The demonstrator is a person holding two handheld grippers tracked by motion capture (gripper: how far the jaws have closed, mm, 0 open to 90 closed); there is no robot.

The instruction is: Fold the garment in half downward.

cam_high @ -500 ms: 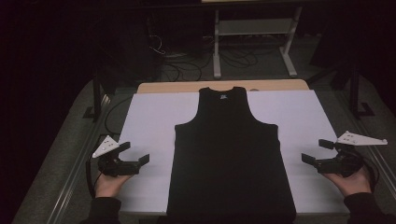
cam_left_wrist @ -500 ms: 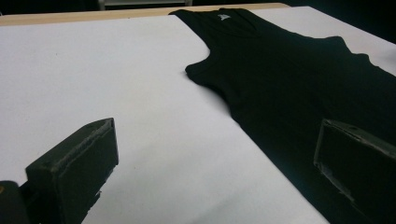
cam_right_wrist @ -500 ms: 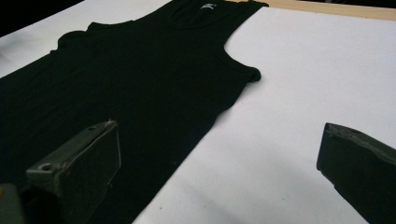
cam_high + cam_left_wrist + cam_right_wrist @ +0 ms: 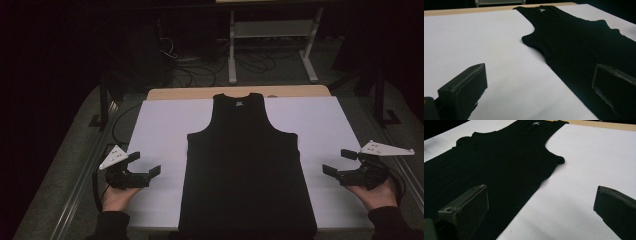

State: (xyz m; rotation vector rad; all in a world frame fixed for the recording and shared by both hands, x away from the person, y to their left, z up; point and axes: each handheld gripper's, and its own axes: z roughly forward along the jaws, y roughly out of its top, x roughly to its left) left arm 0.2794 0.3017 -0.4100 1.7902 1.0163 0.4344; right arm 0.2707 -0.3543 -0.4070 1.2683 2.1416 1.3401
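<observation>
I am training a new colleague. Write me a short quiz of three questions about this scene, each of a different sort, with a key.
1. True or false: the black tank top lies flat on the white sheet, its neck away from the person.
2. The left gripper is: A) shut on the hem, B) open and beside the top, C) resting on the neck.
3. Fill in: the right gripper holds ____.

Key: 1 true; 2 B; 3 nothing, its jaws stand open over the sheet.
</observation>
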